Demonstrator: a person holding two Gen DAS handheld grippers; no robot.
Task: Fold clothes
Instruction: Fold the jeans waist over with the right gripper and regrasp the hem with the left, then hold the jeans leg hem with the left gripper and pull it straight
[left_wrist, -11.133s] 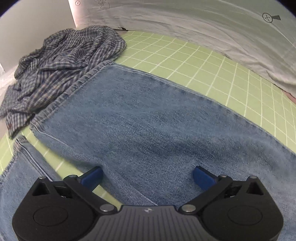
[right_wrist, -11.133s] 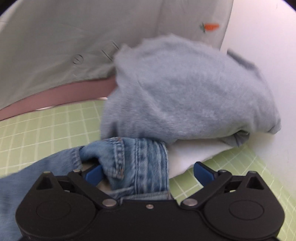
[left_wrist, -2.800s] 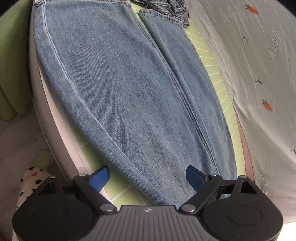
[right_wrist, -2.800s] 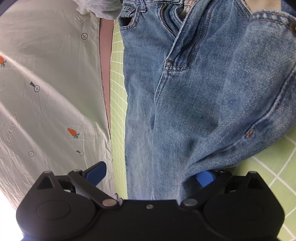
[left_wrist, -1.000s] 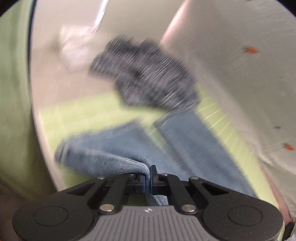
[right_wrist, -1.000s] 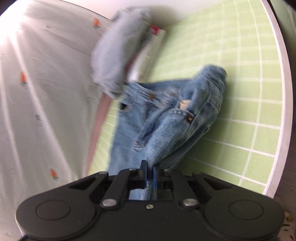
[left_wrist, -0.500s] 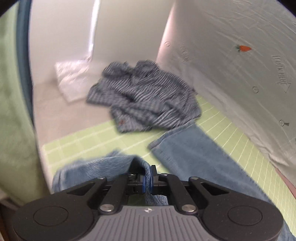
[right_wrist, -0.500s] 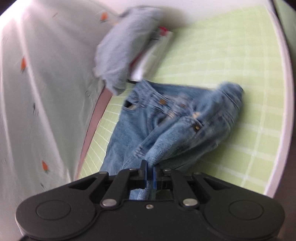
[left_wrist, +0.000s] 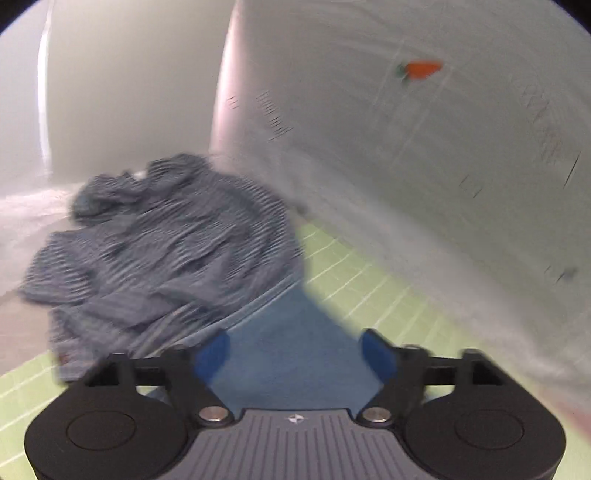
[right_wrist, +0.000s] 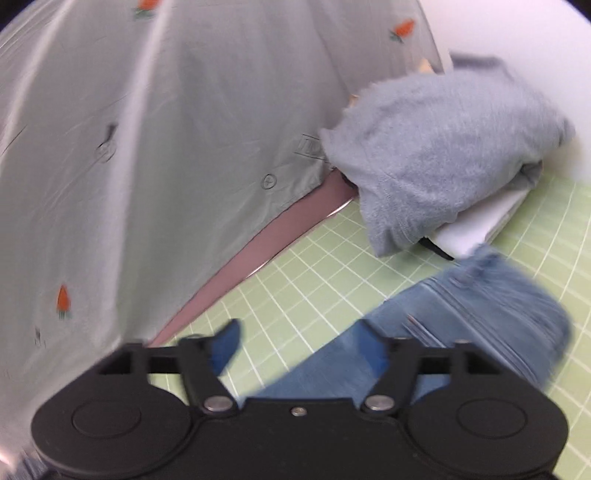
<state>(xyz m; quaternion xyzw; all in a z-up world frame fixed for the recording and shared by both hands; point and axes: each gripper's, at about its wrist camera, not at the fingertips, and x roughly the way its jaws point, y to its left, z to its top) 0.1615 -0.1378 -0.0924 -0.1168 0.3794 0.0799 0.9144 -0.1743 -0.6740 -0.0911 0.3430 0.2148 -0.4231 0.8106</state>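
Half a second ago both my claws were pinched tight on denim; now the left claw (left_wrist: 293, 352) and the right claw (right_wrist: 299, 347) each stand with blue fingers spread apart and nothing between them, so I have let the jeans (left_wrist: 284, 354) go. They now lie flat on the green grid mat (right_wrist: 295, 280) that covers the bench, rather than bunched up at my fingertips. Through the left camera I see the hem end of a leg just below my spread fingers, its edge lying against the crumpled checked shirt (left_wrist: 166, 254), with the leg running back toward me under the claw. Through the right camera the waist end bunches into a fold at the right, close to the grey sweater (right_wrist: 443, 147) draped over a white board (right_wrist: 480, 221), and the denim runs from there down under my right finger. Both views are motion-blurred. The pale carrot-print sheet (right_wrist: 166, 129) hangs along the far side.
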